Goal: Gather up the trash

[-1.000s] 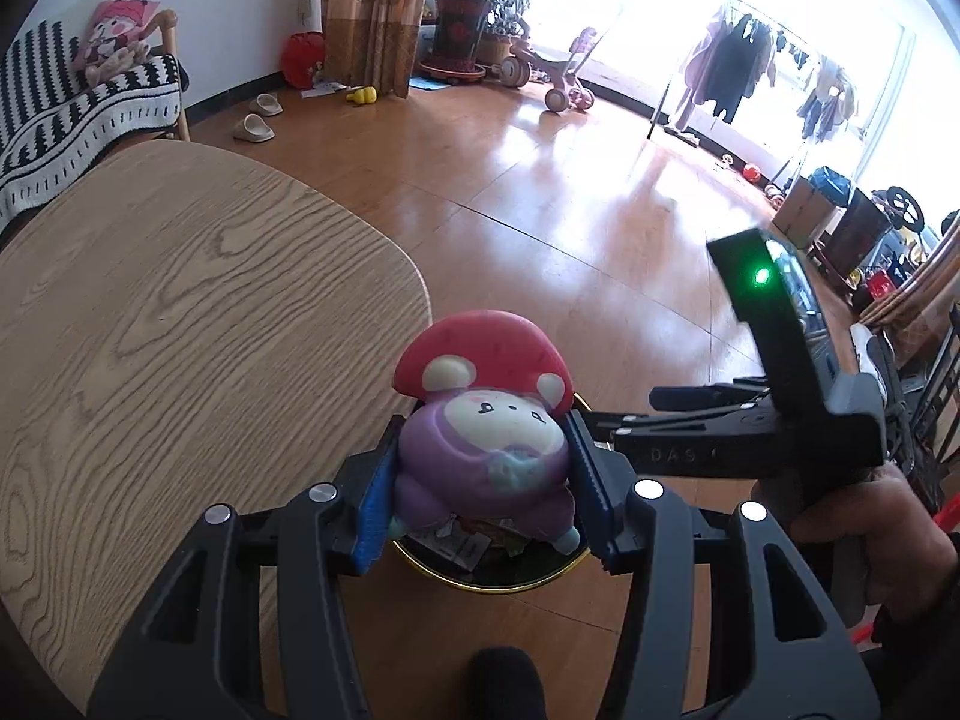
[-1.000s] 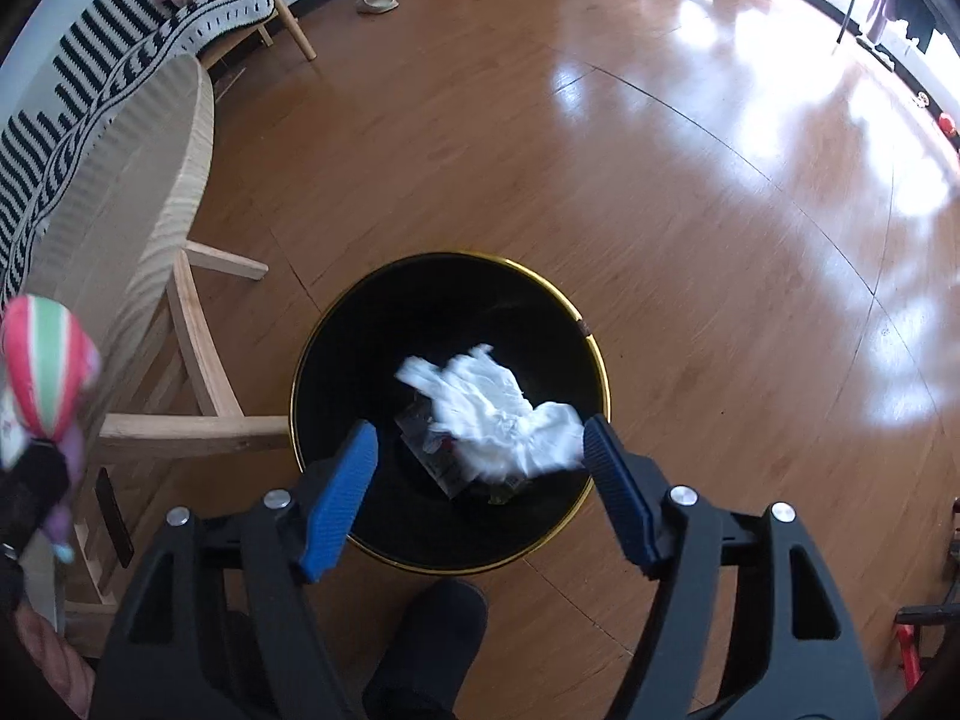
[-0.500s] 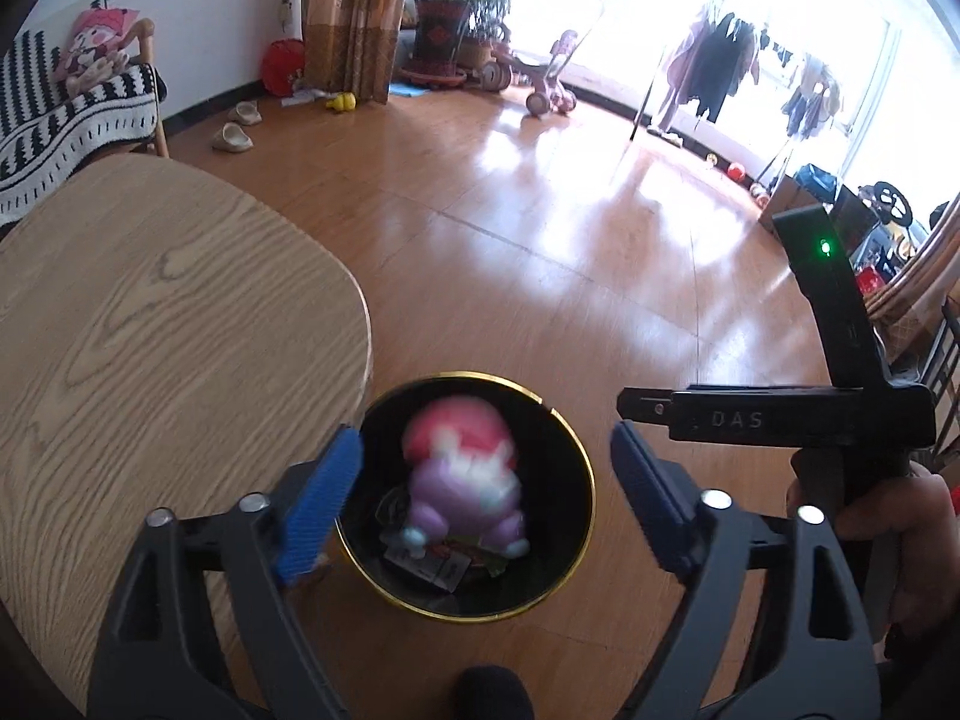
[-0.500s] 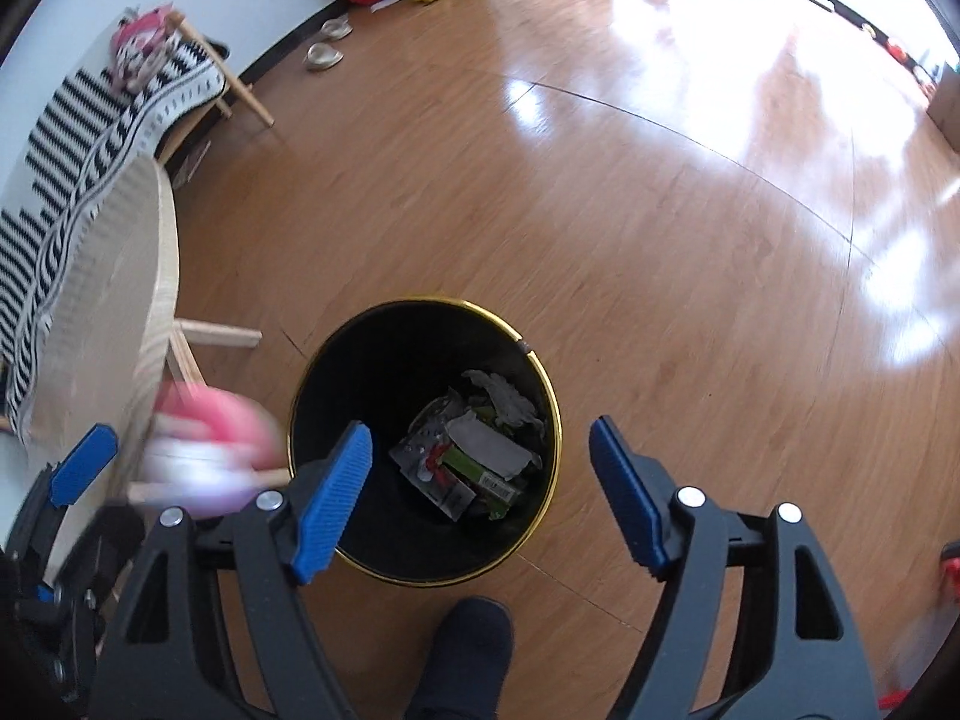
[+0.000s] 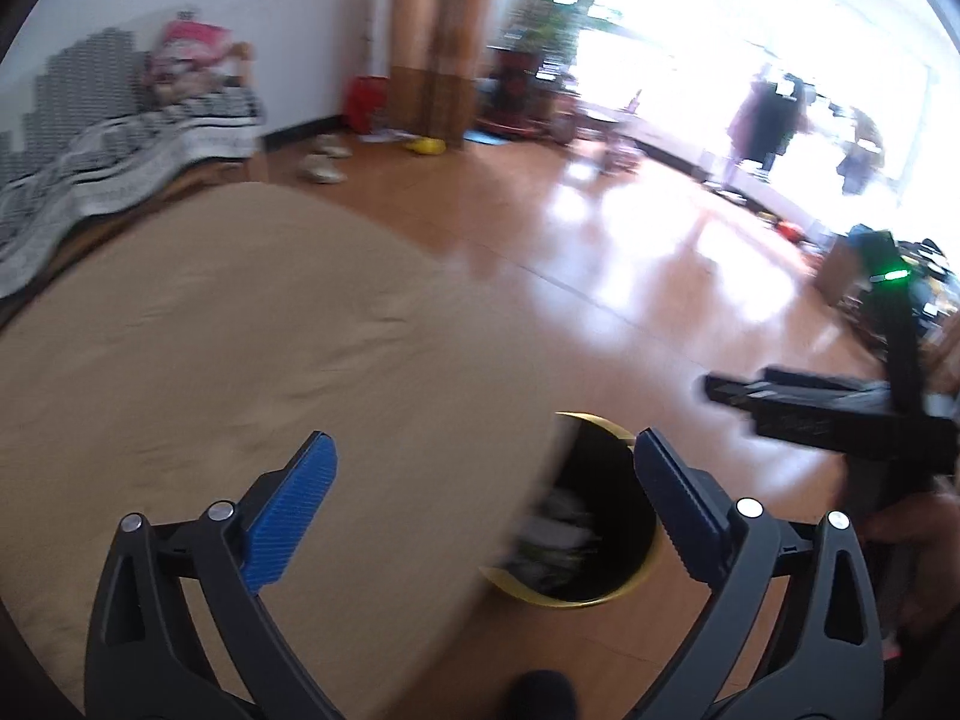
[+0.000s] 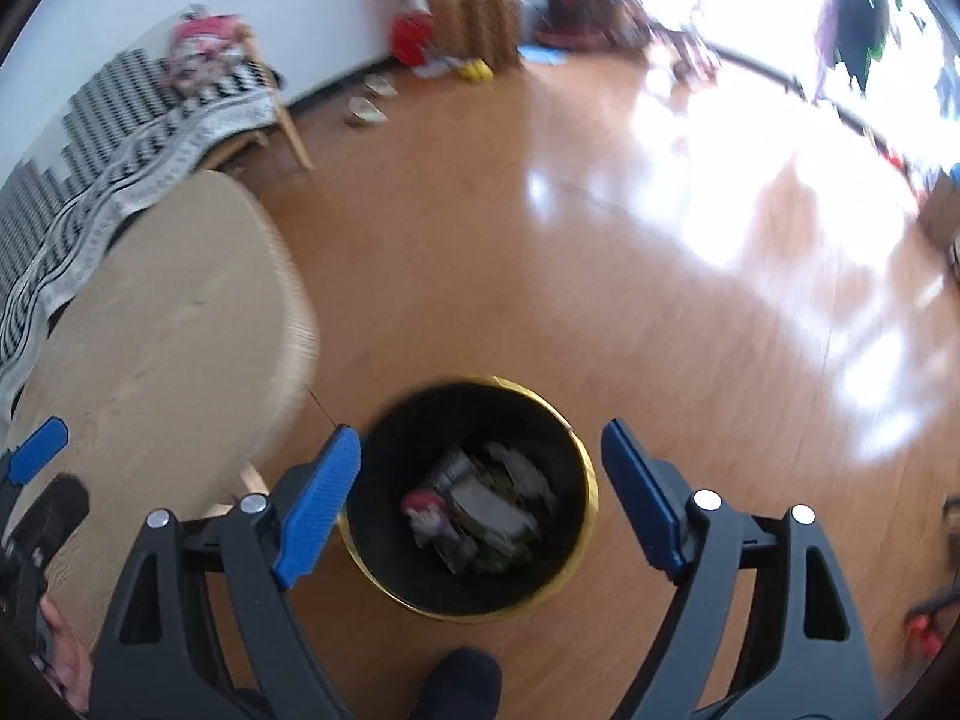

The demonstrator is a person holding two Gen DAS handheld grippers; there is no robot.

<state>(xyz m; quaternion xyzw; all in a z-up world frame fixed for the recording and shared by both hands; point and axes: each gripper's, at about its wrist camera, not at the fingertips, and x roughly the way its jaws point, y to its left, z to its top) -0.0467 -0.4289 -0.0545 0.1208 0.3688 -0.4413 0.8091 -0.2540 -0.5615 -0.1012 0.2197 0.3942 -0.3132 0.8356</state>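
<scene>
I've got both grippers up over the black trash bin point(image 6: 468, 498) w/ the gold rim, which stands on the wood floor just beside the round table point(image 5: 210, 360). Left gripper point(image 5: 480, 480): jaws opening, nothing btwn them, tips spanning the table edge and the bin. Right gripper point(image 6: 480, 480): jaws also opening, empty, framing the bin from above. Mushroom toy point(image 6: 427, 517) lies inside the bin, on top of paper scraps and wrappers point(image 6: 492, 504). Both views are motion-blurred.
</scene>
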